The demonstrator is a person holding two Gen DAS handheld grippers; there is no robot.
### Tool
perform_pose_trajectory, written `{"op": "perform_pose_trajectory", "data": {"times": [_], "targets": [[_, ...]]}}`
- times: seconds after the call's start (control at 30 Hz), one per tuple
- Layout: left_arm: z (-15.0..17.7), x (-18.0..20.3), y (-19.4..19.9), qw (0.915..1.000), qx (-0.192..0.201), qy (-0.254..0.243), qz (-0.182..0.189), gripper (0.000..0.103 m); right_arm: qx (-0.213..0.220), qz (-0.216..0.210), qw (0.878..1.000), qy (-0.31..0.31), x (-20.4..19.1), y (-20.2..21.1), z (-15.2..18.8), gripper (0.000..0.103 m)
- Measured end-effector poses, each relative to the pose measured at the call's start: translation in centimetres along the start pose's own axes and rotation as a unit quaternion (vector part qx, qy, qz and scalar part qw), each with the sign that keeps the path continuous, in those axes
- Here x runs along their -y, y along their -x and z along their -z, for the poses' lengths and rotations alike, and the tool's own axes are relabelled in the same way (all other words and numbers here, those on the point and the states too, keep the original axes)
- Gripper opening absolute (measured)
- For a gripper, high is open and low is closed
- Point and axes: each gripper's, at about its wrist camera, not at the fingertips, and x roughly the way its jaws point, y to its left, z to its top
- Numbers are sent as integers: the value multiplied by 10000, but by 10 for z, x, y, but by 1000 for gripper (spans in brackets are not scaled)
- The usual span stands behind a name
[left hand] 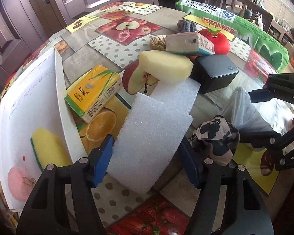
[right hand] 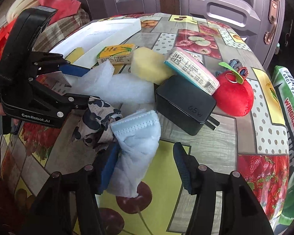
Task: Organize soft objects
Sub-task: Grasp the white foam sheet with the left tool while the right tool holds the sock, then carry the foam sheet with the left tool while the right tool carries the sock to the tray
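Charger "65w", pillow "WRIGLEE'S"; left tool gripping foam, right tool open.

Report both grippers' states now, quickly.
Left gripper: closed on the white foam block.
Right gripper: open; the blue face mask rests against one finger, not gripped.

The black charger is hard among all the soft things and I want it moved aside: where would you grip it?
Grip the black charger across its two long flat sides, coming from above; its prongs jut toward the camera, and a tissue pack leans on its far edge.
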Motion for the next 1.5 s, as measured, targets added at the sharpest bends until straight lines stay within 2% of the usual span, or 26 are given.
{"op": "perform_pose_trajectory", "data": {"times": [0.03, 0.07, 0.1, 0.17, 0.33, 0.47, 0.63, 0.83, 0.97, 1.13, 1.5], "targets": [[1, 0, 1, 10000, 14, 27, 17, 63, -4, -27, 10000, 34, -1, 0, 2, 54], [3, -1, 3, 9999, 33, 96, 58, 62, -21, -114, 9999, 65, -2, 0, 3, 37], [5, -3, 6, 9997, 74, 192, 93, 62, -27, -154, 9999, 65, -2, 0, 4, 30], [9, -6, 13, 9988, 177, 424, 182, 61, 24, -104, 9999, 62, -1, 4, 5, 28], [17, -11, 38, 9949, 518, 834, 247, 61, 369, 52, 9990, -241, 12, 29, -1, 28], [15, -14, 75, 9882, 1040, 1114, 136, 61, 913, 100, 9948, -449, 19, 62, -15, 28], [5, -25, 124, 9760, 1728, 1299, -256, 61, 1692, 188, 9841, -505, 17, 106, -38, 28], [1, -44, 172, 9543, 2327, 1739, -696, 62, 2289, 176, 9720, -495, 15, 140, -64, 28], [10, -60, 177, 9443, 2410, 2092, -808, 62, 2407, 67, 9690, -555, 8, 143, -74, 28], [25, -75, 177, 9342, 2390, 2539, -748, 62, 2486, -17, 9668, -584, 0, 143, -81, 28], [34, -90, 194, 9200, 2561, 2810, -949, 62, 2721, -200, 9605, -546, -8, 155, -104, 28]]}}
